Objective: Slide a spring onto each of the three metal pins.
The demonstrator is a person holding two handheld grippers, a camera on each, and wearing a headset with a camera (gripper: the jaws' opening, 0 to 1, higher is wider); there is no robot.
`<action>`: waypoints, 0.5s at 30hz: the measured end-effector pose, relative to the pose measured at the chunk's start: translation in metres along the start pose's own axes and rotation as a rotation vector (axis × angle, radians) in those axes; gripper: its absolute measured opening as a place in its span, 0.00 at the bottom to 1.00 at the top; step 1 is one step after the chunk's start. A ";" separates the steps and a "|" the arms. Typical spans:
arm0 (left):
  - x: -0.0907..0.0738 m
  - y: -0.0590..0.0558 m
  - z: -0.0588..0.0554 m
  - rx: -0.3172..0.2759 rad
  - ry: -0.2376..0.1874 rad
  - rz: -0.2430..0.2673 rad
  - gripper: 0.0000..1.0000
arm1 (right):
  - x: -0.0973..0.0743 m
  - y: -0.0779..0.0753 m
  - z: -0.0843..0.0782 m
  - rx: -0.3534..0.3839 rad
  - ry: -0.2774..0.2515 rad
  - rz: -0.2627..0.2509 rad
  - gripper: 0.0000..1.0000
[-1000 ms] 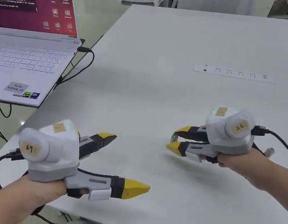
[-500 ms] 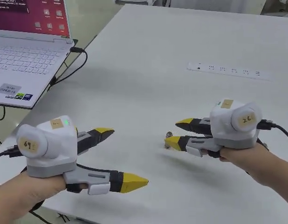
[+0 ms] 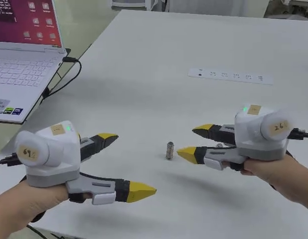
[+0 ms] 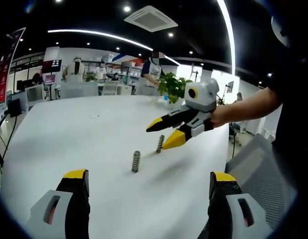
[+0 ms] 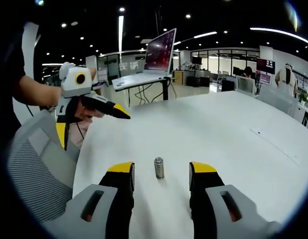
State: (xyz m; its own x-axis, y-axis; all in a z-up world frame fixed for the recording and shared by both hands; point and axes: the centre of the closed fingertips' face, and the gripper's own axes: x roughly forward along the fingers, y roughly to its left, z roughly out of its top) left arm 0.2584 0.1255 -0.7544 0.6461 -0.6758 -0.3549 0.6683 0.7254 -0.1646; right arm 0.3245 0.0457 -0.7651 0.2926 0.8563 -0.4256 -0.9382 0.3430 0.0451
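White table [image 3: 144, 89] | spring [image 3: 170, 150] upright, just ahead of right claw [image 3: 186, 141] | seemingly apart

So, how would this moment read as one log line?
left gripper open, empty | right gripper open, empty | spring upright on table

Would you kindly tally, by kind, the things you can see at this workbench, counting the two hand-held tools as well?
Standing springs: 2
Tools, the left tool and the right tool: 2
Laptop: 1
Power strip: 1
Total: 6
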 end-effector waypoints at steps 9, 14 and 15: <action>0.002 -0.005 0.005 0.023 0.004 -0.007 0.98 | -0.023 0.012 -0.004 0.014 -0.021 0.012 0.53; 0.002 -0.010 0.007 0.036 0.011 -0.014 0.98 | -0.044 0.015 -0.009 0.028 -0.045 -0.016 0.57; 0.002 -0.010 0.007 0.037 0.010 -0.014 0.98 | -0.048 0.014 -0.010 0.037 -0.055 -0.019 0.58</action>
State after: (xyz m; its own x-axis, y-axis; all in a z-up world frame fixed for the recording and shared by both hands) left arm 0.2554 0.1160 -0.7464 0.6328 -0.6845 -0.3619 0.6906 0.7103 -0.1360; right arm 0.2953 0.0056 -0.7527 0.3206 0.8694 -0.3760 -0.9254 0.3722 0.0718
